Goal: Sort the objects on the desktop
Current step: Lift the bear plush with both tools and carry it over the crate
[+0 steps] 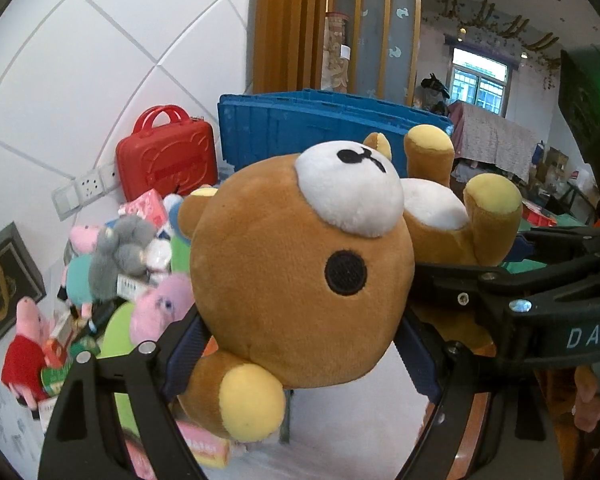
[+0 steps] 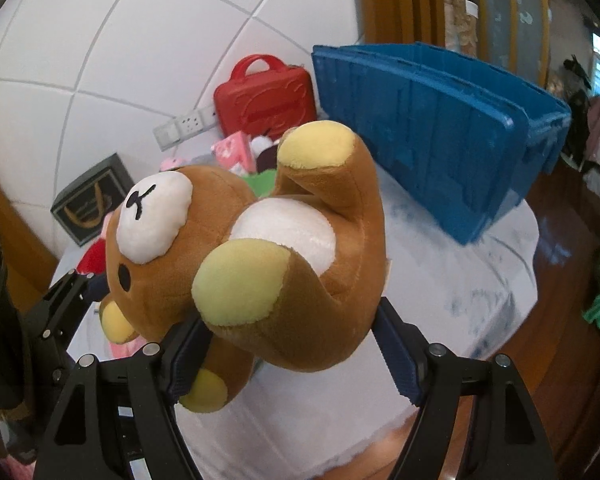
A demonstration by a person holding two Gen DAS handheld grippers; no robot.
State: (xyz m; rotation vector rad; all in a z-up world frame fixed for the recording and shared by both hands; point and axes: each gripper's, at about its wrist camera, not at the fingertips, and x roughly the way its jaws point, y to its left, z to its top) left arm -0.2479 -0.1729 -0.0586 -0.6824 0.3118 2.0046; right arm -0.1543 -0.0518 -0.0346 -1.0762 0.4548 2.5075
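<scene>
Both grippers are clamped on the same brown bear plush (image 1: 300, 272), the left gripper (image 1: 300, 344) squeezing its head and the right gripper (image 2: 292, 344) its lower body. It's a big floppy toy, so two grips probably keep it from sagging. It hangs above the table (image 2: 480, 280), with the blue crate (image 2: 440, 128) close behind, likely where it's headed.

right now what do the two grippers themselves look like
Both are matte black plastic frames with silver screw heads at the pivots and dark blue ribbed pads lining the jaws. The left gripper and the right gripper look alike. In the left wrist view, the right gripper's body carries pale lettering "DAS" and a green light glows above it.
</scene>
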